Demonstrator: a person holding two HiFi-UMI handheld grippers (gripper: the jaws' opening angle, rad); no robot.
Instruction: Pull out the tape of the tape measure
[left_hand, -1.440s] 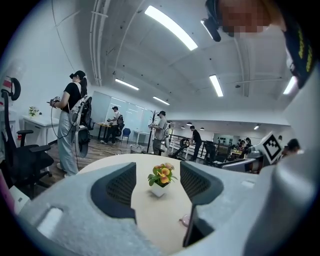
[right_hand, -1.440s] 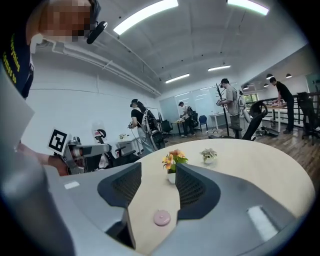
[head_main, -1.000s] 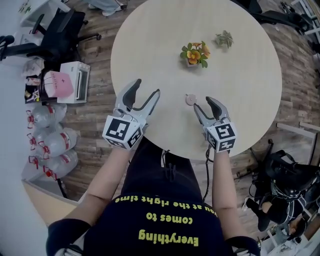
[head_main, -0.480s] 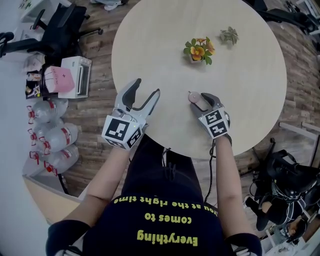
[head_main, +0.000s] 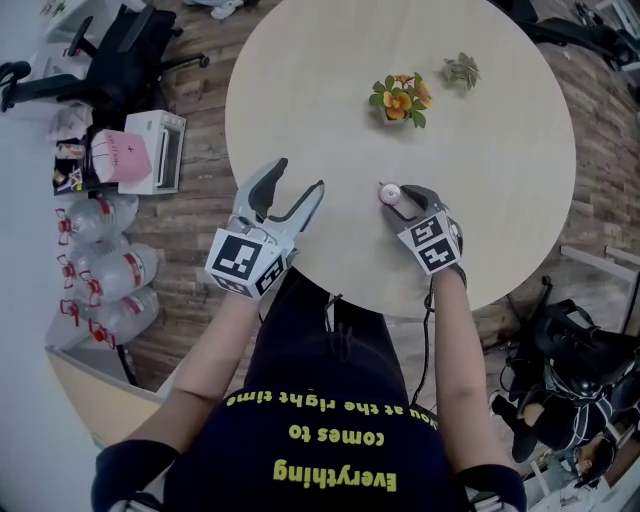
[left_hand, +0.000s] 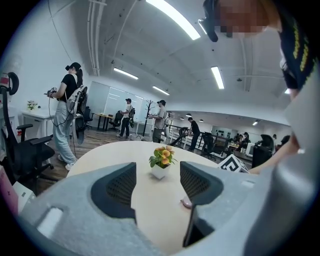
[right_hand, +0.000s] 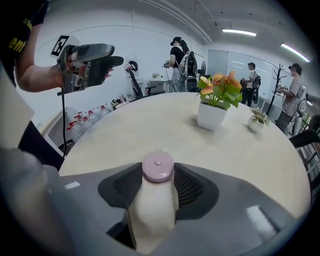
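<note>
- One round, pale wooden worktop (head_main: 480, 190) fills the upper part of the head view.
- One tape measure (head_main: 389, 193) lies on it: a small, round, pink case, flat on the worktop, near the edge closest to the person.
- Two potted plants stand farther back. One has orange flowers in a white pot (head_main: 400, 100). The other is a smaller green plant (head_main: 461, 71), just beyond it to the right.
- There are two grippers, one in each of the person's hands, and each carries one marker cube.
- The right gripper (head_main: 398, 200) points steeply down at the worktop with the tape measure right at its tips.
- In the right gripper view the pink case sits between the two dark pads at their front ends. Its left and right sides meet the pads, so this gripper is clamped on the tape measure. Its jaws have just been closing onto it.
- No tape shows outside the case.
- The left gripper (head_main: 298, 178) hangs over the near left rim of the worktop, well apart from the tape measure.
- Its jaws stand wide apart with nothing between them. In the left gripper view the flowering plant shows through the gap, and the pink case peeks out beside the right pad.
</note>
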